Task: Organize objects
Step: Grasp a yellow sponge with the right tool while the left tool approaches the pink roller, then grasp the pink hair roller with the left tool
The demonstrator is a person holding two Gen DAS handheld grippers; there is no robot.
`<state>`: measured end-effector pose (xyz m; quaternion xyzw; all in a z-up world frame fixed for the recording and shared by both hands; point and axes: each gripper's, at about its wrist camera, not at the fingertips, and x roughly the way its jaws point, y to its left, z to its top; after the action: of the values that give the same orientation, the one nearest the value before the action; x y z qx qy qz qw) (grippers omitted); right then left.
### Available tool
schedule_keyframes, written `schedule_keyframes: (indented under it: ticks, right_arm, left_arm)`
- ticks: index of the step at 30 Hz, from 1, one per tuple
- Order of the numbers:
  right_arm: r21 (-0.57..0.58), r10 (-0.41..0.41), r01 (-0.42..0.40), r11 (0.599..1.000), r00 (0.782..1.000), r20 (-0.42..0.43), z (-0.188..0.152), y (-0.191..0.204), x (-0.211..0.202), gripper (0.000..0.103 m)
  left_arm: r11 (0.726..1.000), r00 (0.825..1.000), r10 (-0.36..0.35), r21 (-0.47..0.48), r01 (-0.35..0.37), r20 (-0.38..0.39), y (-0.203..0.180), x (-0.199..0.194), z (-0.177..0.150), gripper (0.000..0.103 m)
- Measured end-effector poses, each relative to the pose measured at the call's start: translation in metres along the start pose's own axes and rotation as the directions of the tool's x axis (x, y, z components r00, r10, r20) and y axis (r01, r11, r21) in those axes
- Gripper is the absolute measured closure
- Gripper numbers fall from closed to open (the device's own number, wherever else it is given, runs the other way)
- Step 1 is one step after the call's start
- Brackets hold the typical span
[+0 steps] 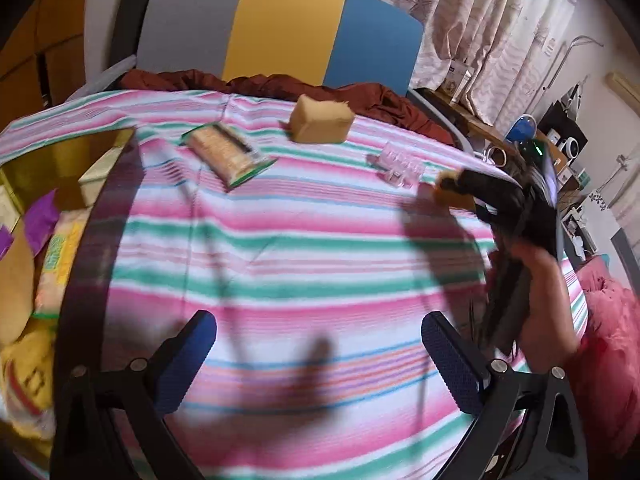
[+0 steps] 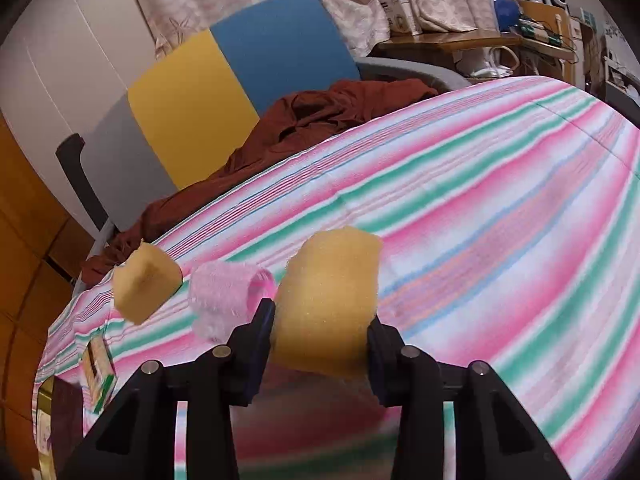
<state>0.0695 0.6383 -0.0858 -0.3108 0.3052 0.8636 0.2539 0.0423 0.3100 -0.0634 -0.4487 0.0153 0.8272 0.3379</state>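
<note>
Right wrist: two sponges, one clamped in the right gripper, one lying loose; left gripper spread, empty.

My left tongs hang wide open, both blue pads bare, angled downward with nothing between them. My right tongs are clamped on a yellow sponge, the pads pressing its two sides, also angled downward. From the left view my right hand wraps the black handle, bare forearm below it.
</note>
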Motion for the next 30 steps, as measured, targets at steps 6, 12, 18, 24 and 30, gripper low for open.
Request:
schedule_keyframes:
  ticks: [6,12,18,24,30]
  right_arm:
    - [-0.084,-0.093,0.107,0.991,0.983,0.160,-0.022,-0.008,-0.042,0.062]
    - [-0.127,-0.115,0.162,0.979,0.943,0.312,-0.035,0.008,-0.060,0.062]
    - [-0.052,-0.157,0.182,0.982,0.936,0.314,-0.032,-0.004,-0.054,0.062]
    - [-0.012,-0.156,0.168,0.986,0.938,0.311,-0.034,-0.015,-0.056,0.062]
    - [-0.023,-0.155,0.171,0.985,0.935,0.319,-0.036,-0.014,-0.055,0.062]
  left_arm:
    - [0.997,0.999,-0.001,0.080,-0.004,0.055,-0.036,0.038,0.043,0.000]
    - [0.987,1.000,-0.004,0.159,0.000,0.025,-0.077,0.100,0.084,0.000]
    - [0.984,1.000,0.026,0.176,-0.025,-0.001,-0.101,0.157,0.117,0.000]
    - [0.977,0.999,0.037,0.208,-0.037,0.005,-0.119,0.193,0.135,0.000]
    - [0.962,1.000,0.019,0.272,-0.020,0.006,-0.127,0.209,0.139,0.023]
